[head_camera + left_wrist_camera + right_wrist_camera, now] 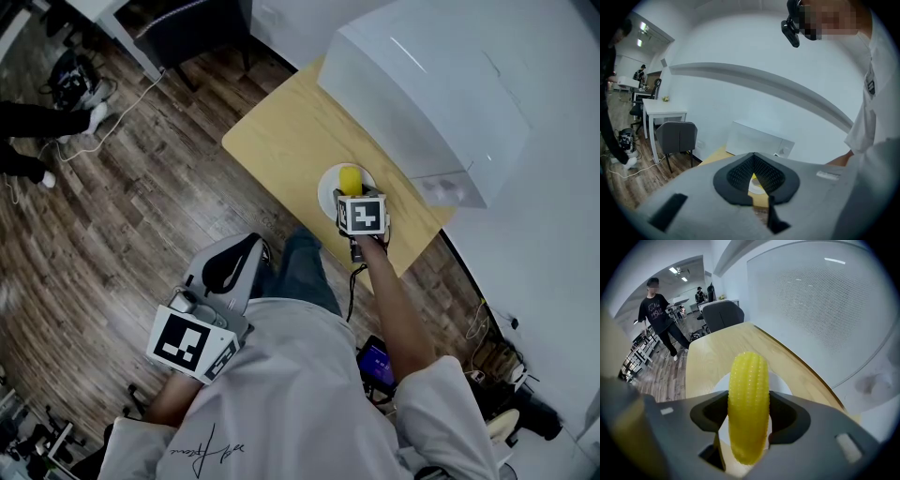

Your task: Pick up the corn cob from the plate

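Left gripper (228, 269) is parked low by my left side, off the table (281, 141) and out of the job. In the left gripper view (753, 158) its jaws meet at the tips with nothing between them. That keeps the left side from crowding the reach.

Through the gap below the left jaws I can see part of the plate (756, 187) across on the table, so the left one is aimed roughly at the work but is well apart from it.

Centre: the plate (325, 194) is white and sits near the table edge closest to me. The only thing I see on or over it is the corn cob (350, 178).

Right gripper (353, 200) is out at arm's reach over the plate. The right gripper view (749, 423) shows both jaws pressed against the sides of the corn cob (749, 380). They pinch it across the middle, with the cob's long axis running straight out between the jaws. I read the mid-body grip as a way to keep it balanced and stop it pivoting.

The plate rim (782, 383) shows on both sides behind the cob. I can't tell whether the cob has cleared the plate or rests on it. My read is that the grasp is made and the lift is what's left.

Right: a white box-shaped unit (431, 94) takes up the far end of the table, near the plate. A straight-up lift should keep clear of it.
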### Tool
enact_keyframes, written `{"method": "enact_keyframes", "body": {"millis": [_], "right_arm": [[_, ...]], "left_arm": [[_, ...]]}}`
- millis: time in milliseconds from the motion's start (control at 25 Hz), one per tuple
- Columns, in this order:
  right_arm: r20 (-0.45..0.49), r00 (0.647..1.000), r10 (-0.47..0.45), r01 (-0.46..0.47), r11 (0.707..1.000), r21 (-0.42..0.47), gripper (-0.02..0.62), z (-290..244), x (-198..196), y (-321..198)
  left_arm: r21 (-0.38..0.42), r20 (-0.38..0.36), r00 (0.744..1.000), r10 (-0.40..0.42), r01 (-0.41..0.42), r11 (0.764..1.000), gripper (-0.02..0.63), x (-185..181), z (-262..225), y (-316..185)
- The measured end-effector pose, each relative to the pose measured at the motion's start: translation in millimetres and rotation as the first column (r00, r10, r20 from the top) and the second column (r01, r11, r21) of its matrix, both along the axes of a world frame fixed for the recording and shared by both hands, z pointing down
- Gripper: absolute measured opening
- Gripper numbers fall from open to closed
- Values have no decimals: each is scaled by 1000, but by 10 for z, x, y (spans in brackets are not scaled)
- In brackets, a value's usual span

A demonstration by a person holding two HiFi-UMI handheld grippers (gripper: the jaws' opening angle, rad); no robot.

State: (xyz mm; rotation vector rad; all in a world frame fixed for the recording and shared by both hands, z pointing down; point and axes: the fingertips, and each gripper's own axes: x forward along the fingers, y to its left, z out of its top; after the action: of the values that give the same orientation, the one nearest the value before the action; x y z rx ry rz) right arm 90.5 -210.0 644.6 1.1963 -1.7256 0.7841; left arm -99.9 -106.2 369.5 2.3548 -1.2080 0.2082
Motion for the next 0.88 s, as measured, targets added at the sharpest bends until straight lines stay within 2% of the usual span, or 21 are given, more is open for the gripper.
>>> {"method": "enact_keyframes", "body": {"millis": [880], "right_arm": [[35,999,16,-17,1000,16,267,-184,-3,130]], "left_arm": [[20,-23,1000,21,-21,1000,-8,-4,-64,-2]]}}
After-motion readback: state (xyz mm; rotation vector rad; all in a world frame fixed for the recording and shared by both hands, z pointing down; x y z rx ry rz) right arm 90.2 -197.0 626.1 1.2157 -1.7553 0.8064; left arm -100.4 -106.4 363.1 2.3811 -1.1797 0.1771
